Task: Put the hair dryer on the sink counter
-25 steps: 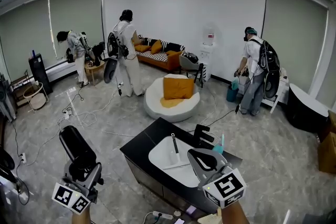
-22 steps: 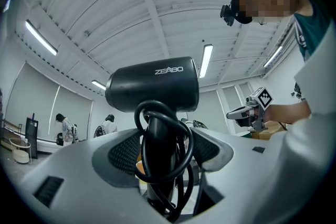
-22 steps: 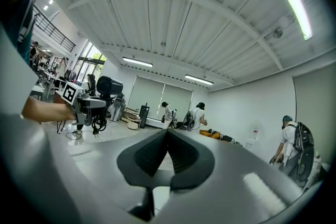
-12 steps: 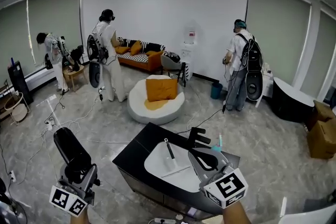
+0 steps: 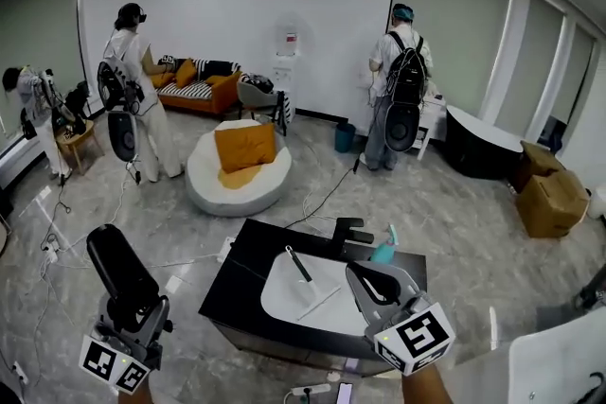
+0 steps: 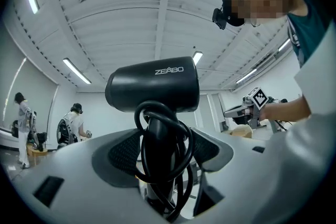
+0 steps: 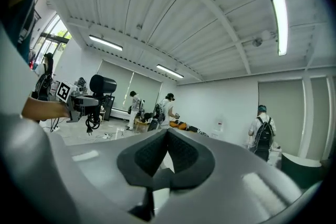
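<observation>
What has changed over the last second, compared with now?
The head view swung right: the sink counter and the room slid left, and the cardboard boxes show more fully at the right. Nothing was gripped or released. The left gripper still clamps the hair dryer, upright, left of the counter. The right gripper stays shut and empty.

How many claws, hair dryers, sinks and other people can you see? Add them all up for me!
Claws: 2, the left claw and the right claw
Hair dryer: 1
Sink: 1
Other people: 3
Total: 7
</observation>
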### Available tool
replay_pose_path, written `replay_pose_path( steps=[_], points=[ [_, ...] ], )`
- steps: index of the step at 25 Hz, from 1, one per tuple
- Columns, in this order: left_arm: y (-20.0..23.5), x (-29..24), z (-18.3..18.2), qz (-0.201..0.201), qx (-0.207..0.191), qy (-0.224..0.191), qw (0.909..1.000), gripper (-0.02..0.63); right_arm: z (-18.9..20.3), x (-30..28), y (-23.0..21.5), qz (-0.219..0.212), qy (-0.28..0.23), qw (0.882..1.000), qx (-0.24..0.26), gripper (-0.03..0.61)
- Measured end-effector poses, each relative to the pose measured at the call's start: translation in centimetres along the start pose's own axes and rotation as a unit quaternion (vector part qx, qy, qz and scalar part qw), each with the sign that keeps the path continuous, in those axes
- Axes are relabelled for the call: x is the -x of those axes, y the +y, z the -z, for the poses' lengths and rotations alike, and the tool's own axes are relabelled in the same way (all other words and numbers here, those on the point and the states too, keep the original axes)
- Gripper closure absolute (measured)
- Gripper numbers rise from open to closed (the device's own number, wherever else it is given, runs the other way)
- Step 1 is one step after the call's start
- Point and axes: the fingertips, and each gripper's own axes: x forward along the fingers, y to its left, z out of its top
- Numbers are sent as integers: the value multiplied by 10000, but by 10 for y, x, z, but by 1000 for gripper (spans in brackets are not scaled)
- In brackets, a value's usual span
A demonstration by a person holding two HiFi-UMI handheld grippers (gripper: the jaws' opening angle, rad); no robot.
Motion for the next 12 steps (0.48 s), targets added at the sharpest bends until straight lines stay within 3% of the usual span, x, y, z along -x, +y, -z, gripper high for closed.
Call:
replay_pose_path(
  steps=[5, 12],
  points=[
    [31, -39, 7, 512, 78, 41, 9986, 316, -13, -10, -8, 627, 105, 9980, -36, 568],
    [9, -94, 23, 1225, 186, 37, 9923, 316, -4, 33, -36, 1432, 264, 9893, -51, 568]
  ],
)
